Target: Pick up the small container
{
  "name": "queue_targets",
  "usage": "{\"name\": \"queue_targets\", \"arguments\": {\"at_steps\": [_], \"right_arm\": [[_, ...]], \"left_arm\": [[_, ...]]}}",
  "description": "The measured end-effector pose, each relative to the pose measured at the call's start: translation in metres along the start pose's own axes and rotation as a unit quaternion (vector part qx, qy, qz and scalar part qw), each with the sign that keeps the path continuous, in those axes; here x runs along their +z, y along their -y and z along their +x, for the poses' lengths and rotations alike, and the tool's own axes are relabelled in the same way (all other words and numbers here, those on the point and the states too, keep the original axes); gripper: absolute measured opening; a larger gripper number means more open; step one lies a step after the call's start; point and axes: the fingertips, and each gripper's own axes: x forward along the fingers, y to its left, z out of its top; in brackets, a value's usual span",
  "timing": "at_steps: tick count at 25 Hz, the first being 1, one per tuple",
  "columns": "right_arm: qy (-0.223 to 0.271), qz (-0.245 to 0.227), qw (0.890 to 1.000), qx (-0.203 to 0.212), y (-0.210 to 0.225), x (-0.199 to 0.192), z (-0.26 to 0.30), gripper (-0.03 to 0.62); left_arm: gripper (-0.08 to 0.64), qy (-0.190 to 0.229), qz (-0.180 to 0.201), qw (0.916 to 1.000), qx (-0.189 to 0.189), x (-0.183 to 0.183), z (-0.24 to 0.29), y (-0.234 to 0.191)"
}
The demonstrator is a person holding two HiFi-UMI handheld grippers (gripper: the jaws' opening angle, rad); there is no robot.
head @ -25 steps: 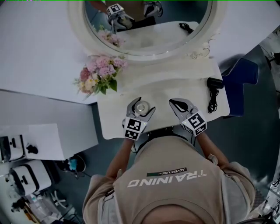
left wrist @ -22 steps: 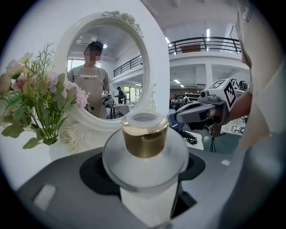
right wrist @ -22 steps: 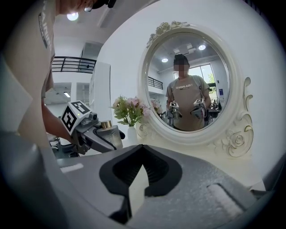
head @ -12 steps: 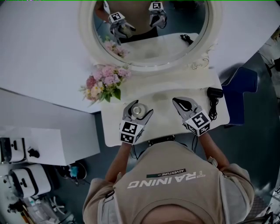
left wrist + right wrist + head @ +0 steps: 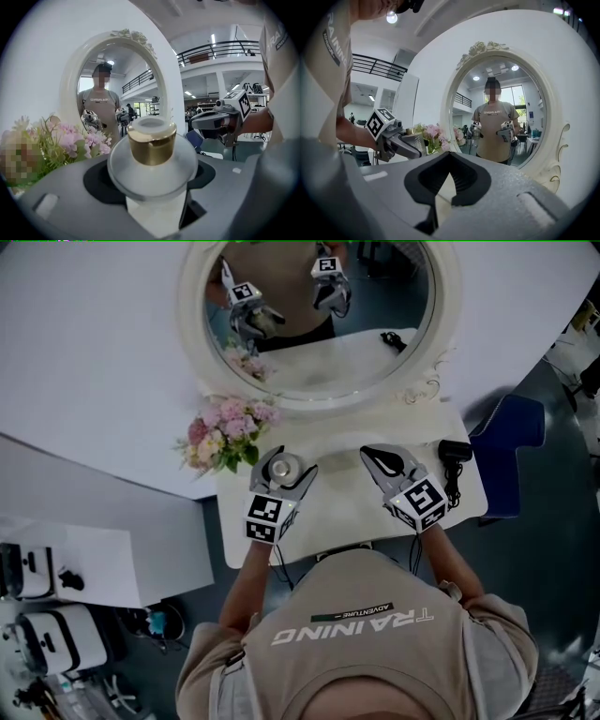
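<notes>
The head view looks steeply down, seemingly from just above the person, onto the white table and round mirror. Each gripper view sits close behind its own jaws and faces roughly level toward that mirror. Both share the pink flowers. The left view catches the right gripper, and the right view catches the left gripper.

Person: beige short-sleeved T-shirt, white block lettering "TRAINING" across back, small dark strip reading "ADVENTURE" beside it. Left gripper and right gripper: pale grey moulded jaws with black inner lining; shells matte, speckled grey in gripper views. White cube with black square markers at rear of left gripper, matching marker cube at rear of right. Thin black cables run from grippers to waist.
</notes>
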Motion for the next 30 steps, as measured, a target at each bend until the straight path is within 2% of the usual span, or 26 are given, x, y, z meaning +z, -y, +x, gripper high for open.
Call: {"name": "queue_targets", "arguments": {"at_steps": [5, 11, 18, 22, 30], "right_arm": [[0.026, -0.012, 1.0, -0.007, 0.001, 0.028, -0.003, 0.003], [0.037, -0.012, 0.999, -0.013, -0.003, 0.039, -0.007, 0.003], [0.05, -0.009, 0.998, -0.025, -0.003, 0.044, -0.012, 0.003], [0.055, -0.007, 0.998, -0.024, -0.004, 0.046, -0.016, 0.003], [0.053, -0.016, 0.998, -0.013, -0.011, 0.043, -0.017, 0.003]], "left_arm": [[0.357, 0.032, 0.002, 0.9995, 0.002, 0.029, -0.003, -0.004], [0.357, 0.053, 0.001, 0.9986, -0.001, 0.047, -0.01, -0.003], [0.357, 0.059, -0.004, 0.9982, 0.001, 0.049, -0.019, -0.004], [0.357, 0.063, -0.015, 0.9979, 0.001, 0.047, -0.022, -0.005], [0.357, 0.064, -0.011, 0.9979, 0.005, 0.038, -0.03, -0.002]]}}
